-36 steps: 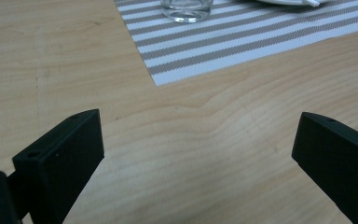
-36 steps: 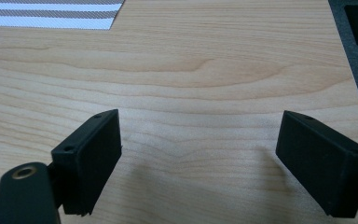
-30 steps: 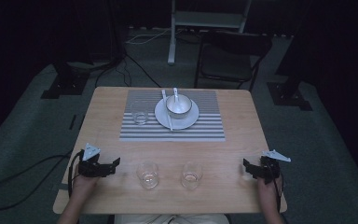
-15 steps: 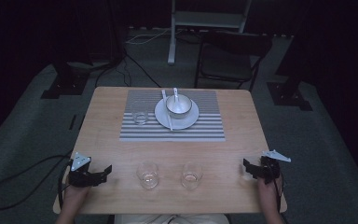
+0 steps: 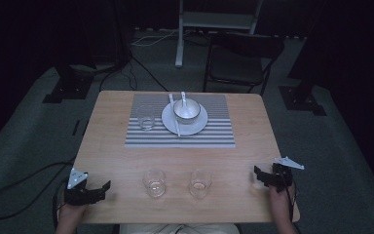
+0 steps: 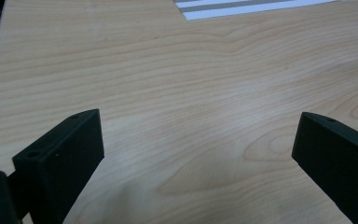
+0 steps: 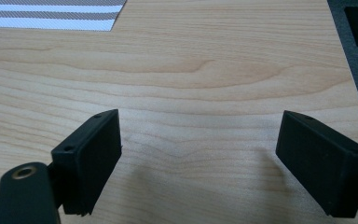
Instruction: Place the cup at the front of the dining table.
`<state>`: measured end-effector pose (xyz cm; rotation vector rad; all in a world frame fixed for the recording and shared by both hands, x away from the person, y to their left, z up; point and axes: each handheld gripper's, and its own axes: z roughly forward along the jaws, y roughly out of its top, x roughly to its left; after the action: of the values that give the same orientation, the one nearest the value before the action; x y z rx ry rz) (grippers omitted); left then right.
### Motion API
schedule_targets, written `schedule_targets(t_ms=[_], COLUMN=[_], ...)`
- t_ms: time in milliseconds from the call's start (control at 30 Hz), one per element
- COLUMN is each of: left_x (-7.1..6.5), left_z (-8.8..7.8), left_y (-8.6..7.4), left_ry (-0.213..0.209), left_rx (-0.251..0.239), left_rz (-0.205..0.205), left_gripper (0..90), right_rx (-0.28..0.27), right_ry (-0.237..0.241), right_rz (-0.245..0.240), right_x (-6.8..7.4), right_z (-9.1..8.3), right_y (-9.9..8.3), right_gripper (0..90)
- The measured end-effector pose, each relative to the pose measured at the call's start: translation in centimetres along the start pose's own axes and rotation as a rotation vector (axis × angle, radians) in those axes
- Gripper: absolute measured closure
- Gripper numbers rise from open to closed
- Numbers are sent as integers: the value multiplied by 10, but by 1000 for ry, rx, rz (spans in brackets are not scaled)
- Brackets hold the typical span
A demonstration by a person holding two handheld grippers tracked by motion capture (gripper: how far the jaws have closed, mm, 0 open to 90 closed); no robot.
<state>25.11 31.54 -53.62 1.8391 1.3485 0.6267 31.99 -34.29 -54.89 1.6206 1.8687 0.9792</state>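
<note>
A dark room is surrounding a light wooden table (image 5: pixel 126 161), with a black chair (image 5: pixel 241 63) standing beyond its far edge on grey carpet. A striped placemat (image 5: pixel 214 134) is lying across the far half of the table, carrying a white plate (image 5: pixel 197 126) with a bowl (image 5: pixel 186 110) sitting on it and a spoon and a chopstick-like stick leaning across them; an empty glass (image 5: pixel 146 118) is standing on the mat just left of the plate.

Two more glasses are standing side by side on bare wood near the front edge: the left glass (image 5: pixel 154 182) and the right glass (image 5: pixel 200 183), close together but apart.

The left gripper (image 5: pixel 102 189) is lying at the near left corner of the table, pointing right toward the left glass, which is sitting near its tips with a gap of bare wood between them. In the left gripper view its jaws are standing wide apart (image 6: pixel 193 154) over bare wood grain, gripping nothing, with a corner of the placemat (image 6: pixel 242 7) showing far ahead.

The right gripper (image 5: pixel 259 175) is resting at the near right edge, pointing left toward the right glass, which is standing well apart from it. In the right gripper view (image 7: pixel 198 154) its jaws are likewise spread wide over bare wood, with the placemat's corner (image 7: pixel 51 16) at the far left.
</note>
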Motion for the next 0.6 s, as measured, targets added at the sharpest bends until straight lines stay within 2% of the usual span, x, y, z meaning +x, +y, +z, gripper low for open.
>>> schedule_targets(t_ms=[267, 467, 600], left_x=[9, 15, 21], left_z=[-11, -19, -26], left_y=[-7, -15, -20], left_ry=[49, 95, 129], left_rx=[-2, 23, 20], left_rz=[-37, -48, -80], left_gripper=[27, 27, 27], right_rx=[-2, -2, -2], right_ry=[1, 1, 2], right_rz=[3, 3, 3], right_x=[0, 0, 0], right_z=[0, 0, 0], right_y=[0, 0, 0], right_gripper=[136, 136, 136])
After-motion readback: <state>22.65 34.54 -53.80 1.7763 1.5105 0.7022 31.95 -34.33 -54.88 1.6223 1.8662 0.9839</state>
